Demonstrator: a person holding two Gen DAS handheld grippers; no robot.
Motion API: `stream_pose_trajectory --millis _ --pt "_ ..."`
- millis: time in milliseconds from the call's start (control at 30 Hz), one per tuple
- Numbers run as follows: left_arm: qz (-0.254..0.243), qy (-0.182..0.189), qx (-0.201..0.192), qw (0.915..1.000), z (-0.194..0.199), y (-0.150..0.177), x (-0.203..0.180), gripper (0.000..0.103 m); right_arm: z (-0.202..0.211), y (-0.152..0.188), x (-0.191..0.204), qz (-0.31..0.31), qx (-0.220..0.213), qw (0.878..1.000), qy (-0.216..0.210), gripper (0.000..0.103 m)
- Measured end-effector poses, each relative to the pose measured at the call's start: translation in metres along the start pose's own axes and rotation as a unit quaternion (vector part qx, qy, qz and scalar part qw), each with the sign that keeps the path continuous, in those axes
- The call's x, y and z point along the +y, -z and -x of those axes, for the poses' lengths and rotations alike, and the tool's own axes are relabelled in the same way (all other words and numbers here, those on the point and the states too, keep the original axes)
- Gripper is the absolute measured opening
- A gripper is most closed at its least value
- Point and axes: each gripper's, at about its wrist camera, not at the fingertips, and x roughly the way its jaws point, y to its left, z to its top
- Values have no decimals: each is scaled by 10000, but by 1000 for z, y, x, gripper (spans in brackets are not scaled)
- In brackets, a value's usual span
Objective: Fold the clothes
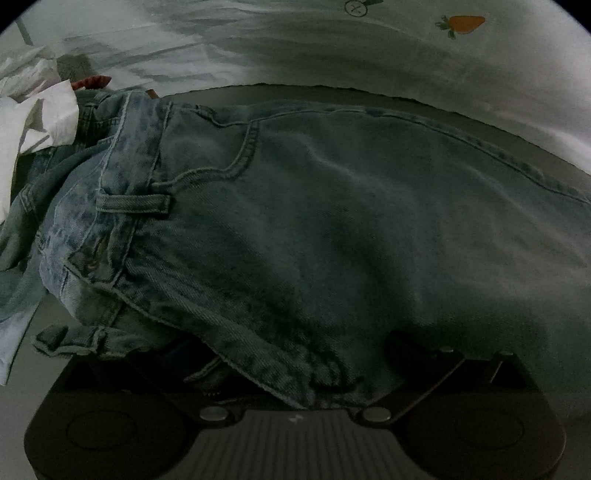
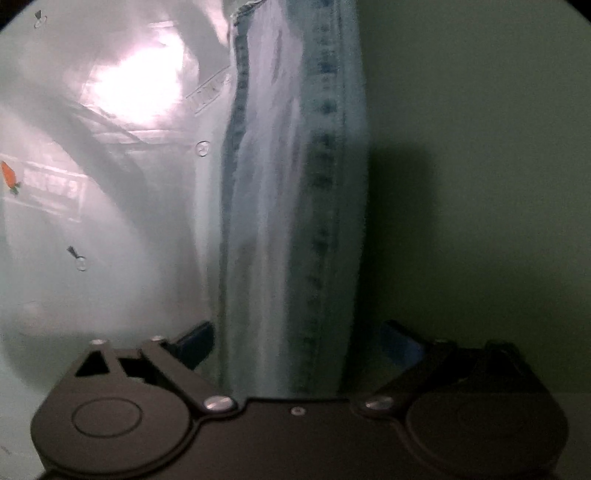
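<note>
We have the jeans (image 1: 332,229) spread flat on the bench (image 1: 303,90), waistband end lying over our left gripper (image 1: 295,369). Its fingers (image 1: 410,343) stand as wide as they go, with the waistband corner draped between them and over the nearer one, pressed by neither; we judge this hand has let go so the top can settle flat rather than stay bunched. To the left of those fingers a loose belt loop (image 1: 70,338) trails off the waistband, and farther left and beyond them sits a crumpled white cloth (image 1: 40,110) on more denim, kept out of the fold's way. Beyond the fingers, past the bench's far edge, a pale sheet with a carrot print (image 1: 461,24) fills the background. Our right gripper (image 2: 291,343) looks along a leg (image 2: 291,192) of the jeans, which runs straight away from between its fingers (image 2: 195,338) with the side seam on the right. The leg fills much of the gap, but the fingers look spread apart on either side of it and the view is blurred, so we cannot tell whether they pinch it. We judge the leg is kept long and straight so it can be doubled cleanly; the fold itself looks not yet made.
</note>
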Motion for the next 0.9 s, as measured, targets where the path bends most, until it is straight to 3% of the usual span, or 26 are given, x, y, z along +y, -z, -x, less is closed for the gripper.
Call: stream_pose_trajectory --millis 200,467,500,700,800,900 --pt "10 -9 -70 10000 1 2 0 103 -1 2 8 -187 382 9921 -1182 100" --pt "15 -17 -49 10000 1 0 0 103 -11 0 19 -372 506 9675 -2448 101" --pt "18 -19 -52 10000 1 0 0 103 -14 1 22 -319 583 9680 -2421 101" --pt "15 -21 -74 10000 0 1 0 103 -47 11 35 39 969 9864 -1327 101" --pt "20 -26 -103 9999 0 2 -1 103 -58 27 38 289 1235 9864 -1046 101" --pt "37 -36 -114 9999 0 2 -1 103 -75 49 53 667 1691 9784 -983 101"
